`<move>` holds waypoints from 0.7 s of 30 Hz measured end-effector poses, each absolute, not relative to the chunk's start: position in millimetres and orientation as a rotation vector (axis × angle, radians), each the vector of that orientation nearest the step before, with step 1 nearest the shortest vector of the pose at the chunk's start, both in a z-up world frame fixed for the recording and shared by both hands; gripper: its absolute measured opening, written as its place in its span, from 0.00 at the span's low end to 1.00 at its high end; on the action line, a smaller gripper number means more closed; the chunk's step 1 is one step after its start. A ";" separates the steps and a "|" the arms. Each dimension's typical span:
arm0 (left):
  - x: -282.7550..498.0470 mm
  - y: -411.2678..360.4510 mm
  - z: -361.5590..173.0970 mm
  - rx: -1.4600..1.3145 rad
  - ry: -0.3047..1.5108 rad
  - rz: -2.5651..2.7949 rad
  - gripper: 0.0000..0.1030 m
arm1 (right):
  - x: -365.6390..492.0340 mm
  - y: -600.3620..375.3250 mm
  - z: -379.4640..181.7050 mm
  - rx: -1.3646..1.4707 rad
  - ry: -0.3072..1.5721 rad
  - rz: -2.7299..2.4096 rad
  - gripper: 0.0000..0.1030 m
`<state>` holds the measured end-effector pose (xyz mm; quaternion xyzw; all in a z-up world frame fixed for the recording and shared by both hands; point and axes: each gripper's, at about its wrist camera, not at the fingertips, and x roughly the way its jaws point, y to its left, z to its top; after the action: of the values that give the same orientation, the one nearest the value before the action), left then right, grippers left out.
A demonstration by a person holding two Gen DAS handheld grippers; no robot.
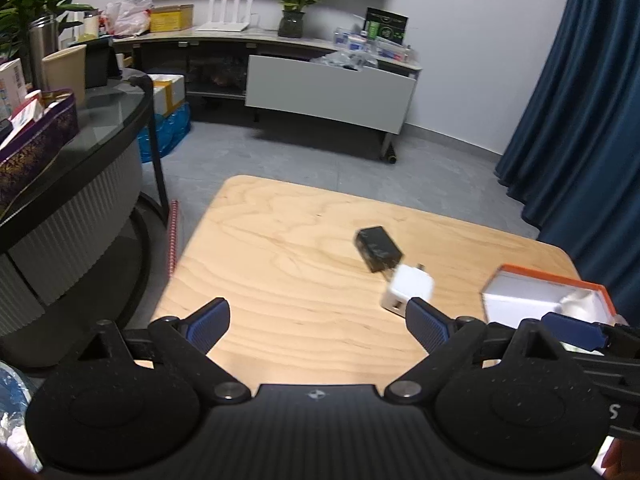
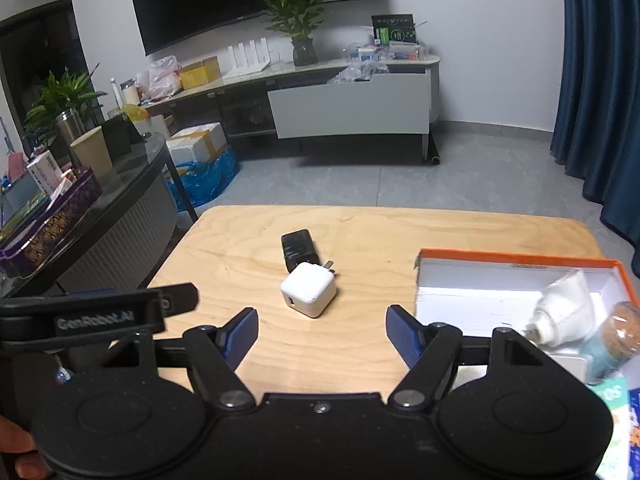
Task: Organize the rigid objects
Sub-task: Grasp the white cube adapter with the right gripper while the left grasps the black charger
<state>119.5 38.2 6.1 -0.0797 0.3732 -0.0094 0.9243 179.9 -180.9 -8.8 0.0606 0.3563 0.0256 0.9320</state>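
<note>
2 grippers, left (image 1: 316, 320) and right (image 2: 322, 330), spread, empty; orange box (image 2: 516, 258) holds tube (image 2: 560, 308)

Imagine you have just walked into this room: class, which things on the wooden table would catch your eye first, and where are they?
First, the small white cube-shaped charger at the middle of the light wooden table, with a black rectangular charger right behind it. Next, the open orange-rimmed white cardboard box at the table's right, holding a white tube. Both open claws, left claw and right claw, frame the scene from below.
</note>
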 end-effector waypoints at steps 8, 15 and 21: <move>133.0 58.8 -2.7 -0.192 0.782 0.001 0.95 | 230.1 -163.0 -34.7 0.133 0.788 0.080 0.81; 136.4 75.0 -9.1 -0.199 0.781 0.014 0.96 | 284.7 -156.8 -44.0 0.092 0.787 0.121 0.80; 138.0 86.1 -10.8 -0.224 0.785 0.031 0.96 | 324.9 -143.8 -60.3 0.015 0.823 0.153 0.67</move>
<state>138.0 86.1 -10.8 -0.1089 0.3815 0.0150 0.9178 324.9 -143.8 -60.3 0.0073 0.3997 0.0742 0.9136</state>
